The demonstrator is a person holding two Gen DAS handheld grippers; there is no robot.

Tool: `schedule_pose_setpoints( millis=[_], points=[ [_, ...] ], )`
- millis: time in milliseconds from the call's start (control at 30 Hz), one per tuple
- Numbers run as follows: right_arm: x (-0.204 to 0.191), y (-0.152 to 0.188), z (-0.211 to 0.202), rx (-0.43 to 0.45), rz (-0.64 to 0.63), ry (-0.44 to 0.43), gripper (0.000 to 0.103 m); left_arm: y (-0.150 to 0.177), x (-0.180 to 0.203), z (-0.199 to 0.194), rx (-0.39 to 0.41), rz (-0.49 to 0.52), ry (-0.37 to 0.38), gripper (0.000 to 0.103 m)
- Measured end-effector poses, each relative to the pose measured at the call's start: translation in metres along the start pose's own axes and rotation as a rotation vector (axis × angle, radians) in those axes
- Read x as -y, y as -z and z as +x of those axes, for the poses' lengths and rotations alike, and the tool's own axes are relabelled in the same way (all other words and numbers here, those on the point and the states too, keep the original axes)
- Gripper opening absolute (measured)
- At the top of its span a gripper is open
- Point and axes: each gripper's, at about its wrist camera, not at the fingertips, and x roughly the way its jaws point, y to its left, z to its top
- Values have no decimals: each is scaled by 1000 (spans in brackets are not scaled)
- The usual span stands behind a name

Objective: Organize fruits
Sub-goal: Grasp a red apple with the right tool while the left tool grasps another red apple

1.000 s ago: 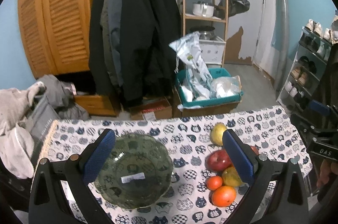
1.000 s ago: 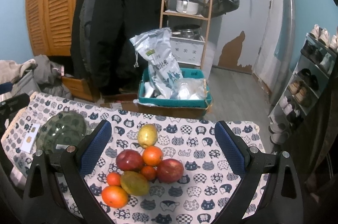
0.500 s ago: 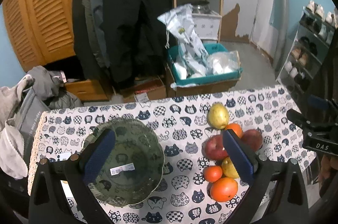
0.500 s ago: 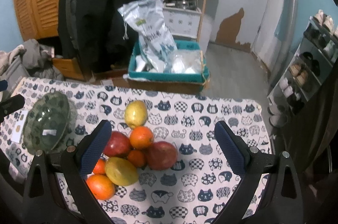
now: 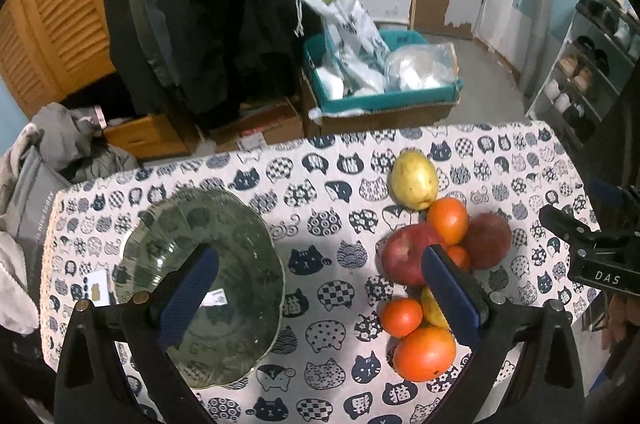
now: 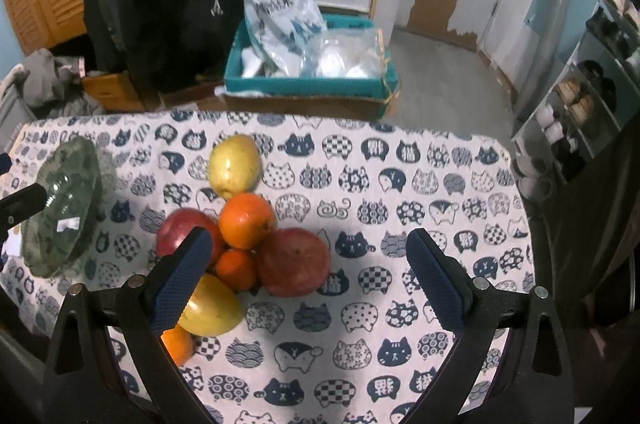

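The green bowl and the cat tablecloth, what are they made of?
The green bowl looks like glass: see-through, shiny, with the cat pattern showing through it. The cat tablecloth looks like printed woven fabric, matte and soft, though it might be a coated cloth.

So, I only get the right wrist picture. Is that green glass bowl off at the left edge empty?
Observer: Yes. The left wrist view looks down into the bowl: no fruit, just a white sticker inside.
Operator: I count seven fruits in the pile. Right?
Observer: Eight. A small red-orange fruit lies beside the big orange; a jaw blocks it in your view.
Operator: Is the other tool holding anything?
Observer: No. The left gripper has its jaws wide open, with nothing between them.
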Motion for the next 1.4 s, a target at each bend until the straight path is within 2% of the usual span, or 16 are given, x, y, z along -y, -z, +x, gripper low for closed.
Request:
schedule_pose_setpoints(
  millis=[200,433,633,767,900,967,1133,1400],
  points=[
    [5,8,30,-88,-3,11,96,0,10,27,-58,13,-13,102],
    [5,15,67,-179,-1,-22,96,-2,24,56,-109,38,-27,102],
    [7,19,100,-260,7,-53,96,0,32,79,-161,29,-10,102],
    [9,24,113,-304,25,-83,90,0,36,88,-181,27,-6,102],
    [8,25,123,-325,47,-124,84,-2,39,93,-191,18,14,102],
    [5,26,129,-339,43,-144,78,-2,42,96,-195,19,28,102],
    [4,27,135,-340,42,-156,76,-3,52,105,-221,17,79,102],
    [36,34,122,-291,52,-33,75,-1,67,122,-264,28,112,102]
  ],
)
